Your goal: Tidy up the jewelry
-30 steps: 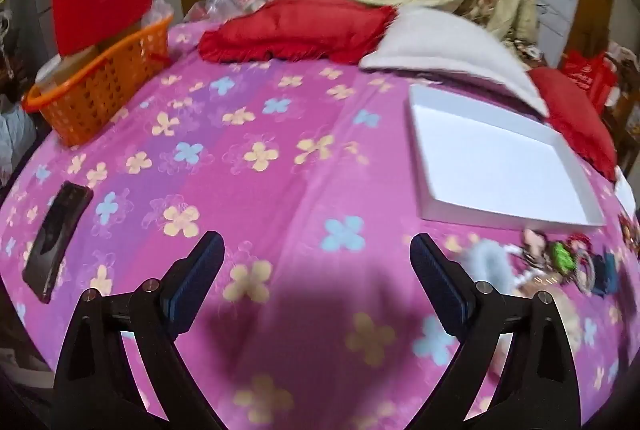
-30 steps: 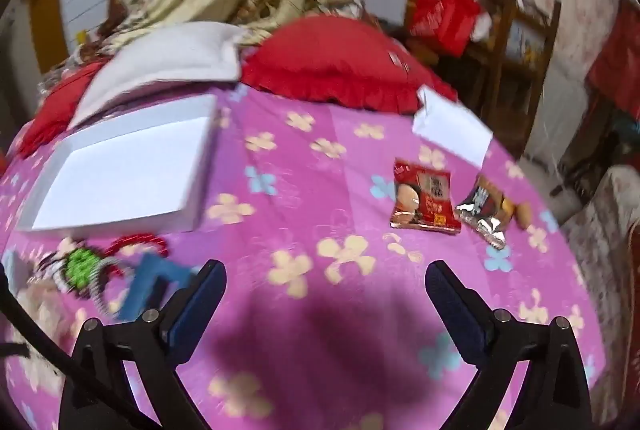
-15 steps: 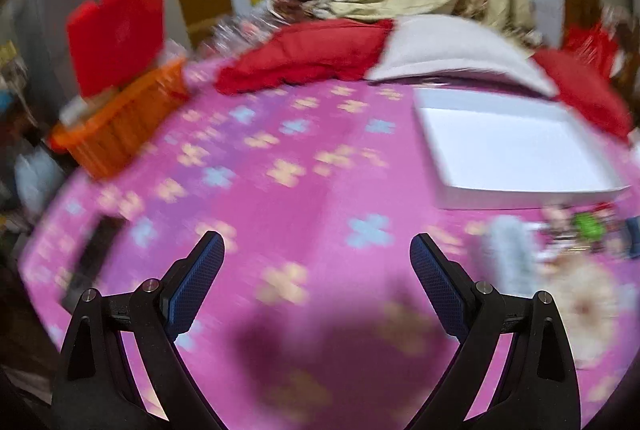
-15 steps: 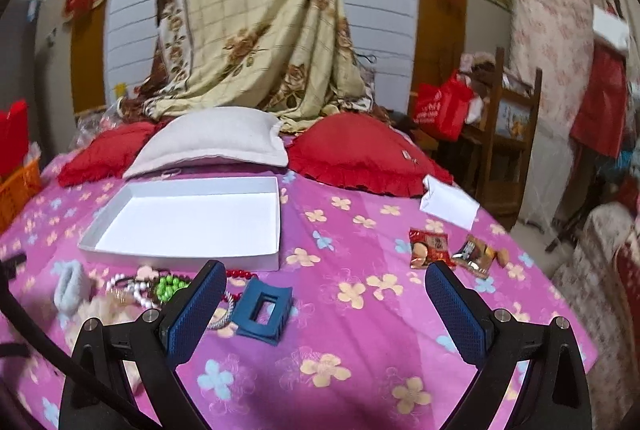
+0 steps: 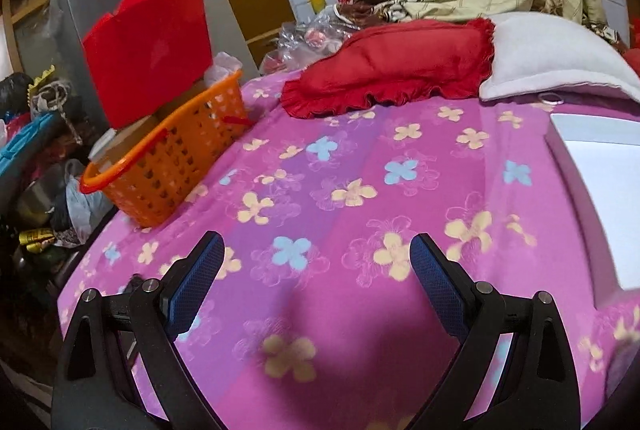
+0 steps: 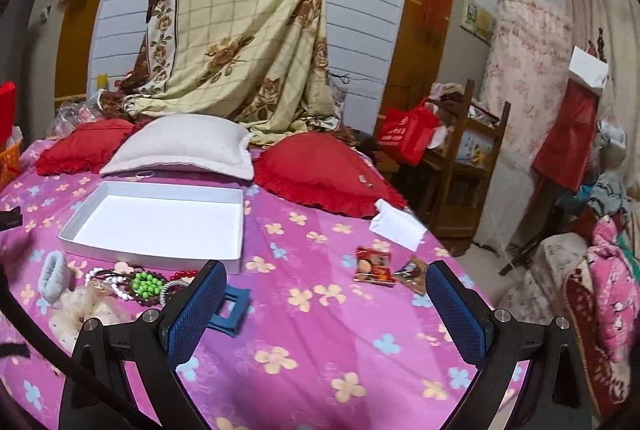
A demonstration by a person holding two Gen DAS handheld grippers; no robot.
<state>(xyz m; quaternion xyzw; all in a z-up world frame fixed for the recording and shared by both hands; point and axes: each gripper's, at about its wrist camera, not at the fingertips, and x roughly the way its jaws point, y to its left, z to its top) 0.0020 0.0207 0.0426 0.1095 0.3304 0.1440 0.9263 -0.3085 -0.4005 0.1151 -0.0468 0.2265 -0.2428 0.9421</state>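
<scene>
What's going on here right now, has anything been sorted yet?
Nothing yet. Both tools, left tool and right tool, hover open and empty over the pink flowered blanket. The white tray is empty. The jewelry pile, with green beads and a blue hair claw, lies just in front of the tray, near the right tool's left finger.

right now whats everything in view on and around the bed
white tray: 1, white, empty, mid bed
bead bracelets: several, green, white, red, in front of tray
hair clip: 1, blue, right of beads
scrunchies: 2, pale blue and cream, left of beads
snack packets: 2, red and brown, right side
cushions: 2 red, 1 grey, head of bed
basket: 1, orange, left edge
left tongs: open, empty
right tongs: open, empty
</scene>
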